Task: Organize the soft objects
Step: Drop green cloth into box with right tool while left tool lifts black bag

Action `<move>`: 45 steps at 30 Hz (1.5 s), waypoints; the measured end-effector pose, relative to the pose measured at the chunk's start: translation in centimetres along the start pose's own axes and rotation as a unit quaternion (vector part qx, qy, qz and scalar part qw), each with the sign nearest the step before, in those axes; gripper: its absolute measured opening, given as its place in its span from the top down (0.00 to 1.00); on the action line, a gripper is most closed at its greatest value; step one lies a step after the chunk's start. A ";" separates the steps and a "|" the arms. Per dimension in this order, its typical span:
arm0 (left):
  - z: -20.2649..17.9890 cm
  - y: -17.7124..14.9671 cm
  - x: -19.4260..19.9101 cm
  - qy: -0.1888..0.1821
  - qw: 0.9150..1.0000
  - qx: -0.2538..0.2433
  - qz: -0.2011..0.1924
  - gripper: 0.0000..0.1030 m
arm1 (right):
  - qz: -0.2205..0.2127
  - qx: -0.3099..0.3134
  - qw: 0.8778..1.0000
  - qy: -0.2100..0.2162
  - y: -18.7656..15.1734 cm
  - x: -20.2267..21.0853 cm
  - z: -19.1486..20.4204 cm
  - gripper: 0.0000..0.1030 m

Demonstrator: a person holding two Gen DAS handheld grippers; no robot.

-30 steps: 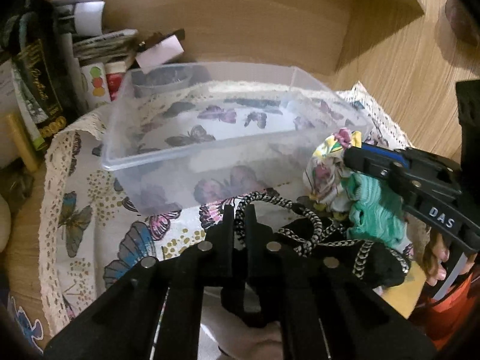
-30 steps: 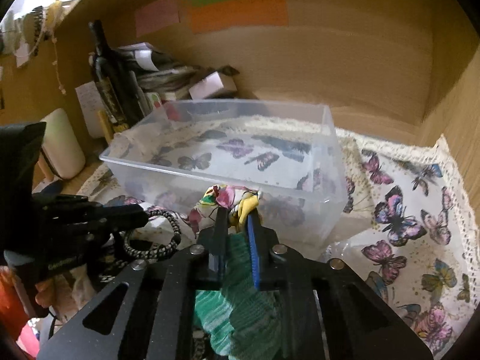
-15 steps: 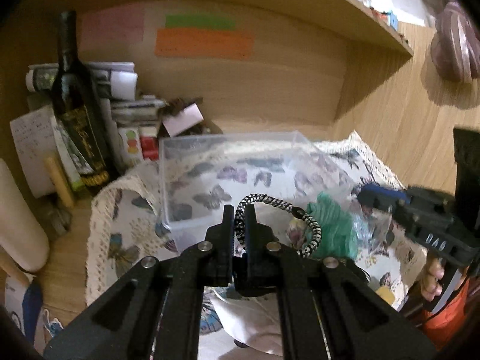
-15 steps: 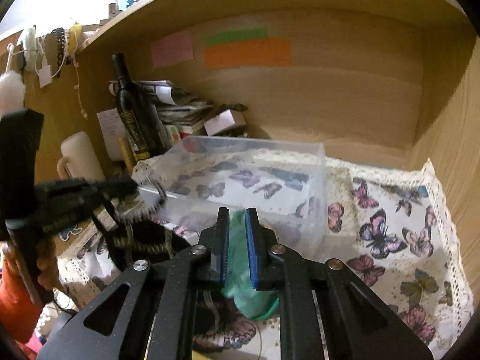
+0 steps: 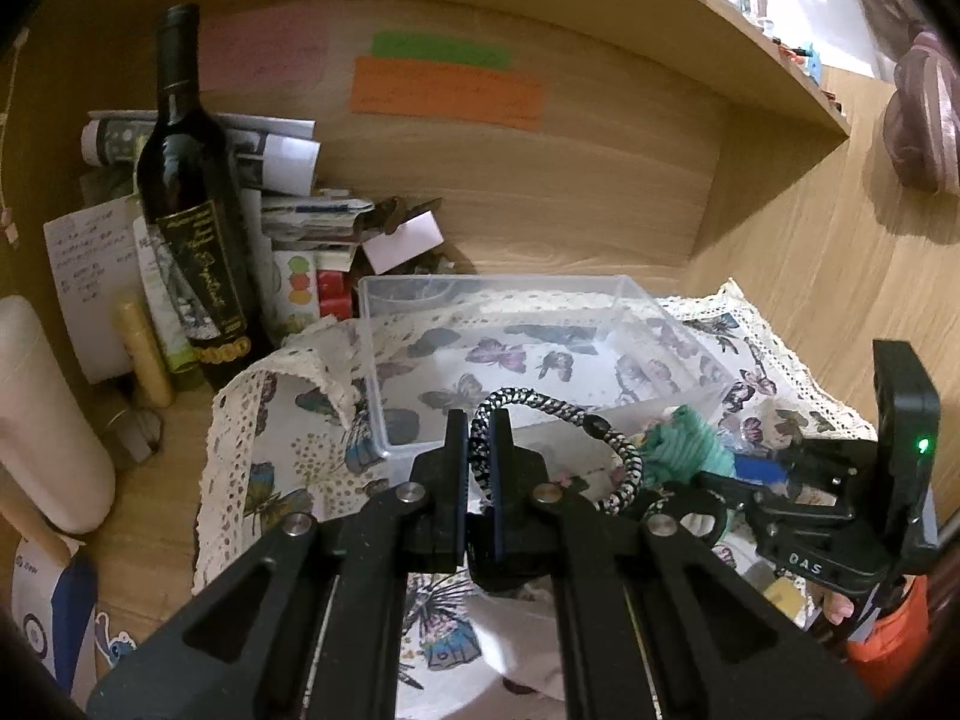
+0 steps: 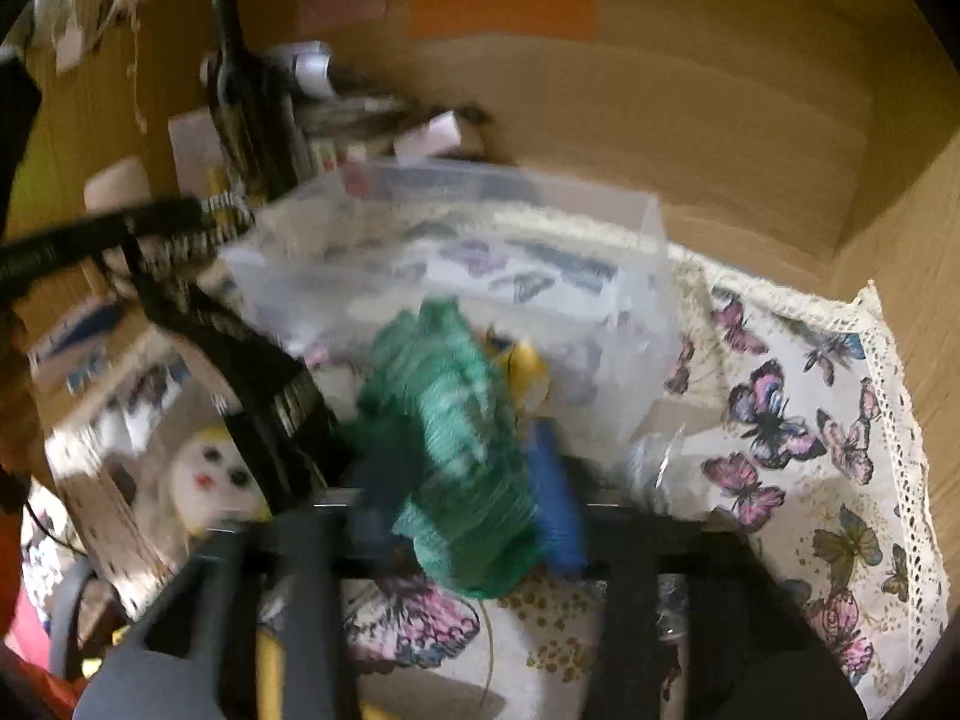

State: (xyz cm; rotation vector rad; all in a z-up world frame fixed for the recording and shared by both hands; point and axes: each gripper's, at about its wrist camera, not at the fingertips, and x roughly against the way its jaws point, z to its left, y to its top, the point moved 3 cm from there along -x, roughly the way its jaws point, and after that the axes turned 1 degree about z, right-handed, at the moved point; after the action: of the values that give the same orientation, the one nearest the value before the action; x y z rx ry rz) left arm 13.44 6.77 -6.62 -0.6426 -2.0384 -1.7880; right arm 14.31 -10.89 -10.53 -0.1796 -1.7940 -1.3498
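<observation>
My left gripper (image 5: 478,456) is shut on a black-and-white braided strap (image 5: 606,450) of a black soft item, held just in front of the clear plastic box (image 5: 510,354). My right gripper (image 6: 462,492) shows blurred, with its blue-padded fingers (image 6: 555,498) apart around a green knitted cloth (image 6: 462,456); a yellow bit sits behind the cloth. In the left wrist view the right gripper (image 5: 729,471) sits at the right with the green cloth (image 5: 681,447) at its tip. The box holds nothing that I can see.
A dark wine bottle (image 5: 192,222), papers and small boxes stand at the back left. A white cylinder (image 5: 42,414) is at the far left. A butterfly-print cloth (image 6: 798,420) covers the wooden desk. A white doll face (image 6: 210,480) lies at the left.
Both grippers have risen and pulled back from the box. The right fingers were shut on the green cloth and now stand apart around it; its view is blurred by motion.
</observation>
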 end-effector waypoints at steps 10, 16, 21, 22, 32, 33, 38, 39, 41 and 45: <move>1.2 1.9 -0.2 0.005 1.000 0.015 -0.027 0.95 | -0.056 -0.001 0.998 -0.007 0.9 4.0 -0.4 0.90; 0.9 3.4 -1.5 0.011 0.999 0.017 -0.031 0.95 | -0.104 -0.009 0.995 -0.010 3.7 6.3 -1.1 0.90; 1.2 4.0 -3.5 0.017 0.999 0.028 -0.022 0.95 | -0.119 -0.010 0.993 -0.015 6.3 5.5 -1.2 0.90; 1.3 4.0 -3.8 0.017 0.999 0.032 -0.022 0.95 | -0.119 -0.011 0.993 -0.016 6.8 5.0 -1.3 0.90; 2.4 3.4 -8.9 0.034 0.998 0.046 0.026 0.95 | -0.051 -0.011 0.999 -0.011 9.4 -1.5 -2.2 0.90; 2.4 3.4 -9.3 0.035 0.998 0.045 0.030 0.95 | -0.042 -0.007 0.999 -0.015 9.4 -2.2 -2.1 0.90; 2.0 3.3 -10.0 0.027 0.997 0.044 0.058 0.94 | 0.011 0.006 1.000 -0.008 9.3 -5.3 -2.0 0.89; 2.0 3.3 -10.1 0.028 0.997 0.043 0.061 0.91 | 0.019 0.007 1.000 -0.006 9.2 -5.8 -1.9 0.89; 1.9 3.4 -10.2 0.028 0.997 0.041 0.067 0.85 | 0.030 0.010 0.999 -0.004 8.9 -6.3 -1.8 0.85; 1.7 3.4 -9.7 0.027 0.997 0.040 0.068 0.62 | 0.036 0.014 0.999 -0.003 8.8 -6.4 -1.6 0.62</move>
State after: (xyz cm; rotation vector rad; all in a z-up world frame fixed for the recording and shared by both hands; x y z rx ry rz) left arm 23.46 7.77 -9.24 -0.6843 -1.9698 -1.6222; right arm 24.17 -6.38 -8.64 -0.2314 -1.7940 -1.2753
